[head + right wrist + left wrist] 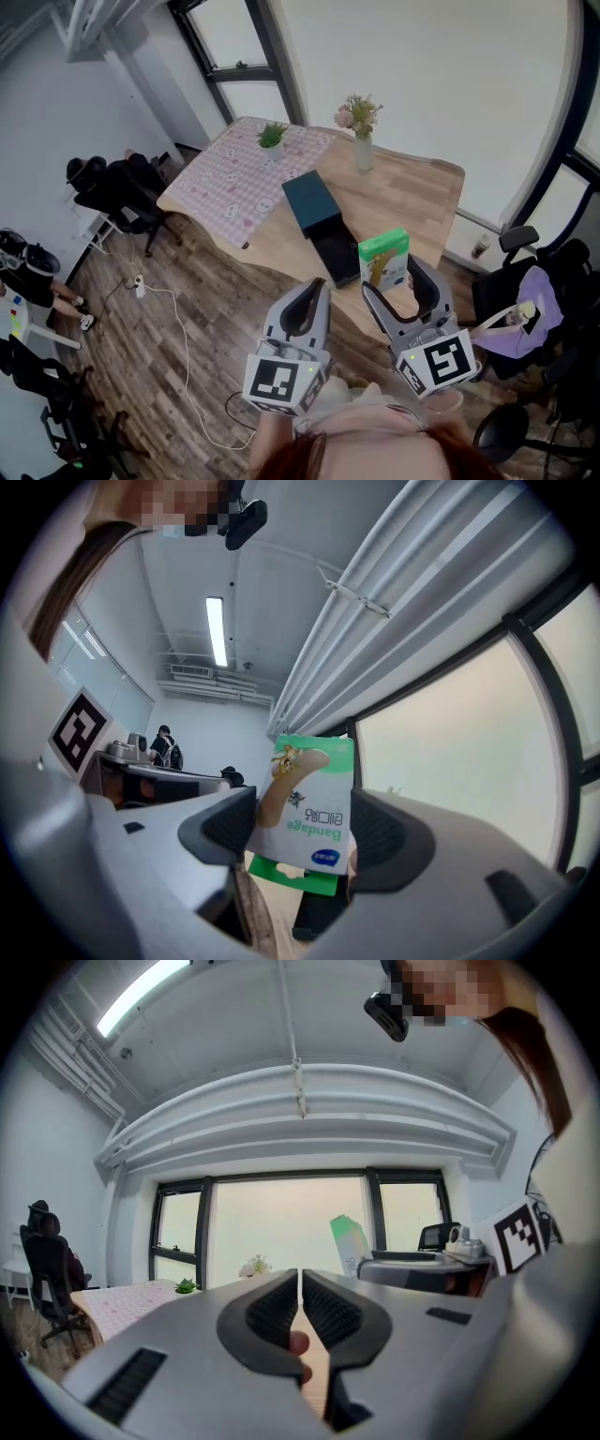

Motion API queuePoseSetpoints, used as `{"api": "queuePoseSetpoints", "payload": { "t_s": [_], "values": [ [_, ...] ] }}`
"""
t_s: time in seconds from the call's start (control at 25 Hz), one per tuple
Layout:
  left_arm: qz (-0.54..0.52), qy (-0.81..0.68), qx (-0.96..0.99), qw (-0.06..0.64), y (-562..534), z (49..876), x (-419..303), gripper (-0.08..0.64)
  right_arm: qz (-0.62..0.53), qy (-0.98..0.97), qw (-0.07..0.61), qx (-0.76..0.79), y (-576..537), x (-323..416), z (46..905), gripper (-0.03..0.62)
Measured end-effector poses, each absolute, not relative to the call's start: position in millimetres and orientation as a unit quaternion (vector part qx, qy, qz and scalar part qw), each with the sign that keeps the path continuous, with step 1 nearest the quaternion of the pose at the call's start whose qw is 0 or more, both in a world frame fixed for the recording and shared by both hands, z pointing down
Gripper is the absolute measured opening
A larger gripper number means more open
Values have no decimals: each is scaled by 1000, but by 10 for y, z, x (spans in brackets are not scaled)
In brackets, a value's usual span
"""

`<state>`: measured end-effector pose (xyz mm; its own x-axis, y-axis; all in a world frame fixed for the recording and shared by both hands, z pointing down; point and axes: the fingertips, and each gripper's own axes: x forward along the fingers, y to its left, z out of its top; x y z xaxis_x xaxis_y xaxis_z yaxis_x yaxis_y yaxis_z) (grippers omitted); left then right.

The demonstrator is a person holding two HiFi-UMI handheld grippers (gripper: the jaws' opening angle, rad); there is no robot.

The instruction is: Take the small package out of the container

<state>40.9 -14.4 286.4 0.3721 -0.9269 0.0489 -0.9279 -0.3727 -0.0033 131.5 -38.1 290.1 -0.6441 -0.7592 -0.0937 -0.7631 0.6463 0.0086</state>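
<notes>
My right gripper (397, 274) is shut on the small package (384, 258), a green and white bandage box, and holds it upright above the table's near edge. In the right gripper view the package (306, 799) fills the gap between both pads, with my right gripper (305, 829) closed around it. The container (312, 202), a dark teal box with its black half lying open toward me, rests on the wooden table (417, 202) just beyond the package. My left gripper (309, 298) hovers beside the right one, shut and empty; in its own view my left gripper (300, 1283) has its jaws together.
A vase of flowers (362, 141) and a small potted plant (272, 137) stand at the table's far side, on and near a pink checked cloth (232, 176). Black office chairs (117, 197) sit at the left, a chair with purple fabric (527, 311) at the right. A white cable (183, 337) trails over the wooden floor.
</notes>
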Motion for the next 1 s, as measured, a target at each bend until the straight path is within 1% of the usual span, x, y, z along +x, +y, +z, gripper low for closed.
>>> {"api": "queuePoseSetpoints", "payload": {
  "t_s": [0.56, 1.0],
  "values": [
    [46, -564, 824, 16, -363, 2957, 373, 18, 5, 902, 43, -430, -653, 1363, 3005, 313],
    [39, -541, 840, 25, -693, 3008, 186, 18, -4, 892, 30, -450, -910, 1176, 3088, 313]
  ]
}}
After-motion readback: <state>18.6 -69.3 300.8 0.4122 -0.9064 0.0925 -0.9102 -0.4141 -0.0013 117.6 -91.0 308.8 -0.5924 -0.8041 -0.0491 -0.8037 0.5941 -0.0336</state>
